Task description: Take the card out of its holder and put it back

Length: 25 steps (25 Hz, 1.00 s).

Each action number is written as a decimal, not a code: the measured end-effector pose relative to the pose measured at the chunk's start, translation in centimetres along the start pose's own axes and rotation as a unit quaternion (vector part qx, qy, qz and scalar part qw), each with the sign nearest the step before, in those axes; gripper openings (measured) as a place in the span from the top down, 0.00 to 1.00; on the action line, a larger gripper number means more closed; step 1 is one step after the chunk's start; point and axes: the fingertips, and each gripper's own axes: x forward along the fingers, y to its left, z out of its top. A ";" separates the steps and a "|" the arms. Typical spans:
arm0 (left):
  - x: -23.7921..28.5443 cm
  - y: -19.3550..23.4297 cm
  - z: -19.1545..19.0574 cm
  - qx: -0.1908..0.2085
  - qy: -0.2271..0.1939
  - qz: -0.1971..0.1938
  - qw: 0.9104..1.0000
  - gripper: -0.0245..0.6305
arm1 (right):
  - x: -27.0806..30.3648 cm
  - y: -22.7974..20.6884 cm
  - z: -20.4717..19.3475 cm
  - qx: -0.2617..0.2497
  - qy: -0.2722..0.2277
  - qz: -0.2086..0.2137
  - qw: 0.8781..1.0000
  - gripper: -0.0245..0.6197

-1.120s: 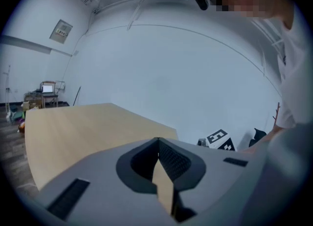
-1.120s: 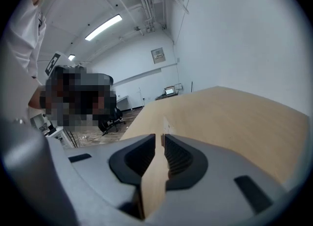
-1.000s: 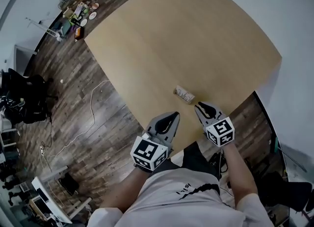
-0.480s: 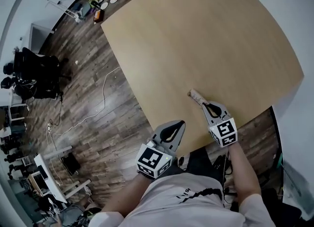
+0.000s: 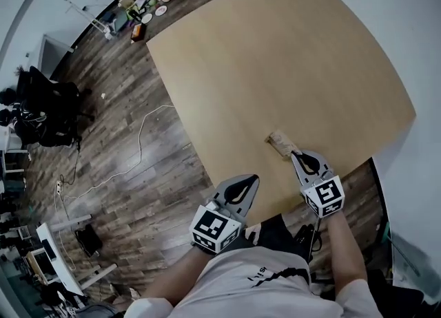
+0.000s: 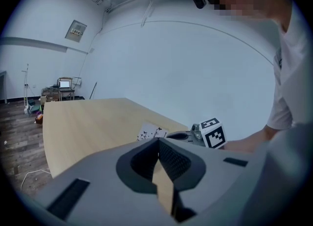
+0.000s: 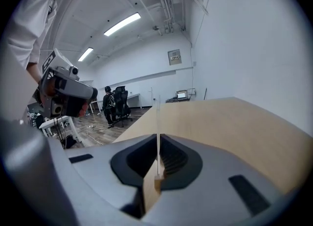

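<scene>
A white printed card (image 5: 280,140) stands upright in a small wooden holder (image 7: 158,183) on the tan table (image 5: 275,55), near its front edge. My right gripper (image 5: 295,153) meets the card's near end. In the right gripper view the card (image 7: 158,122) shows edge-on, with the jaws closed on it. My left gripper (image 5: 253,179) is shut and empty over the table's front edge, left of the card and apart from it. The left gripper view shows the card's face (image 6: 149,132) beside the right gripper's marker cube (image 6: 212,133).
The table's front edge (image 5: 234,186) runs right by both grippers. Beyond it is wooden floor with a loose cable (image 5: 131,151). Office chairs (image 5: 41,103) and clutter (image 5: 141,7) stand at the far left. A white wall (image 5: 413,48) borders the table on the right.
My right gripper has moved forward from a short gap to the card's near end. The left gripper has kept its place. The head camera has shifted.
</scene>
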 end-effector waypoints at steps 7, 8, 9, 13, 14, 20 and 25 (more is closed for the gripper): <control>-1.3 -1.2 2.7 0.021 -0.034 -0.041 0.998 0.94 | -2.7 1.0 5.2 0.023 -0.029 -0.035 0.999 0.92; -1.8 -1.4 3.4 0.023 -0.039 -0.047 0.998 0.94 | -3.1 1.4 6.3 0.025 -0.032 -0.041 0.998 0.92; -2.4 -1.6 4.0 0.026 -0.043 -0.051 0.997 0.94 | -3.7 1.8 7.4 0.029 -0.035 -0.047 0.998 0.92; -4.5 -2.6 5.3 0.032 -0.055 -0.065 0.996 0.94 | -6.1 3.9 10.8 0.050 -0.063 -0.063 0.995 0.92; -5.0 -2.9 5.4 0.034 -0.057 -0.067 0.996 0.94 | -6.8 4.5 11.5 0.052 -0.070 -0.066 0.994 0.92; -7.8 -3.5 7.9 0.048 -0.068 -0.084 0.993 0.94 | -8.9 7.6 16.3 0.038 -0.103 -0.076 0.991 0.92; -9.9 -4.9 10.2 0.061 -0.087 -0.107 0.989 0.94 | -11.1 9.3 19.6 0.039 -0.123 -0.085 0.988 0.92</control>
